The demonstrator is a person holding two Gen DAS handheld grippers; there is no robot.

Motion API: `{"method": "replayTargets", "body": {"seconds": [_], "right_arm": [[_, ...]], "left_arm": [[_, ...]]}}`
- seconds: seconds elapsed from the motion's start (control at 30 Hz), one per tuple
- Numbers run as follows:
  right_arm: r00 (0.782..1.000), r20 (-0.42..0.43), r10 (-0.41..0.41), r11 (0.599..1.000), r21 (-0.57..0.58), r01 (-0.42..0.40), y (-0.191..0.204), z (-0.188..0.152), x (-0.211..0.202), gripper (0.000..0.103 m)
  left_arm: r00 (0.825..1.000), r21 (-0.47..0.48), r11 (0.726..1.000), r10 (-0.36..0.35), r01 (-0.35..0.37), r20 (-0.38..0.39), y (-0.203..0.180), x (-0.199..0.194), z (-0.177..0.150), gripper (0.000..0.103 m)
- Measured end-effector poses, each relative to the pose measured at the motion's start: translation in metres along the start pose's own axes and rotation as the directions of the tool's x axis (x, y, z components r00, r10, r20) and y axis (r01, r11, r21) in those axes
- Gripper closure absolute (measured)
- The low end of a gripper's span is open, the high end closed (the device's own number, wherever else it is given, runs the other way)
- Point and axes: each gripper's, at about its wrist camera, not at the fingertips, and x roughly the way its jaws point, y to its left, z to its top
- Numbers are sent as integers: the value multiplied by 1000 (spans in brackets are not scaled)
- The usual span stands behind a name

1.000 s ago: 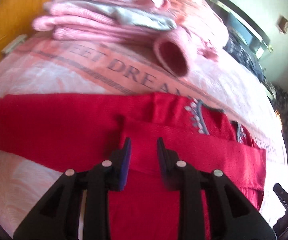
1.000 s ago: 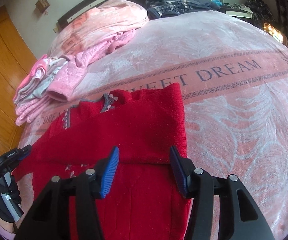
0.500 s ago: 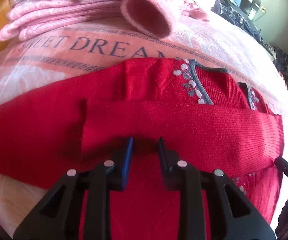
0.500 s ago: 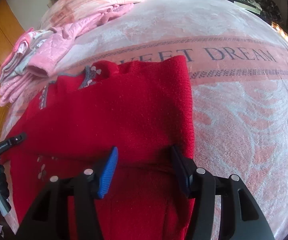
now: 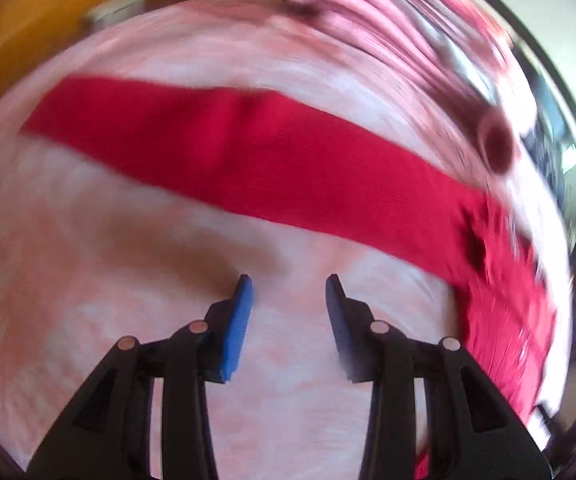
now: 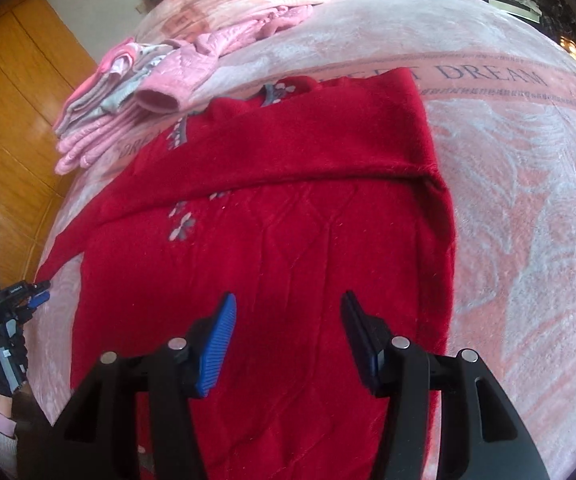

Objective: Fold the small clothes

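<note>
While both tongs gape empty, red sweater (image 6: 288, 208) lies flat under and ahead of right gripper (image 6: 285, 312); its unfolded sleeve (image 5: 247, 160) stretches ahead of left gripper (image 5: 288, 294), apart, over pink blanket (image 5: 288, 380). Left view blurred.

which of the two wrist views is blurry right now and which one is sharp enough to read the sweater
Left wrist view: heavy motion smear, the red sleeve and the pink clothes behind it streaked, only the left gripper crisp. Right wrist view: sharp, the red sweater shows its knit and flower pattern under even daylight, with fisheye bending at the edges of the bedspread.
</note>
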Motion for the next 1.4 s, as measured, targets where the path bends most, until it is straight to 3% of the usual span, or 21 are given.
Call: {"method": "replayTargets", "body": {"seconds": [0.1,0.23,0.33,0.47,0.67,0.83,1.03,1.2,1.4], "right_arm": [[1000,-6,-1,1000,-17,1,13,-7,3,48],[1000,-8,-12,1000,-18,12,19,-12,10,48],[1000,-14,-21,1000,-16,21,20,-15,16,48],[999,-19,-45,999,-28,44,20,-17,25,48],[999,-4,-48,998,-42,47,18,-18,27,48],[999,6,-33,998,-47,34,16,-20,28,48],[1000,18,3,1000,-30,-2,10,-21,23,48],[998,53,-39,998,-52,42,11,-20,12,49],[996,66,-61,998,-27,63,-4,-19,5,48]], "left_arm": [[993,-211,971,-105,112,46,64,-3,19,74],[977,-414,888,-149,199,150,123,-1,36,77],[962,-489,832,-185,263,201,146,5,44,83],[950,-508,808,-199,298,241,156,12,61,85],[950,-502,818,-165,281,263,164,15,86,85],[964,-467,859,-99,208,247,159,14,97,98],[959,-394,908,-31,145,281,138,-5,94,100],[951,-275,950,-57,145,305,85,-22,94,100],[942,-52,981,-163,186,293,-26,-34,78,100]]}}
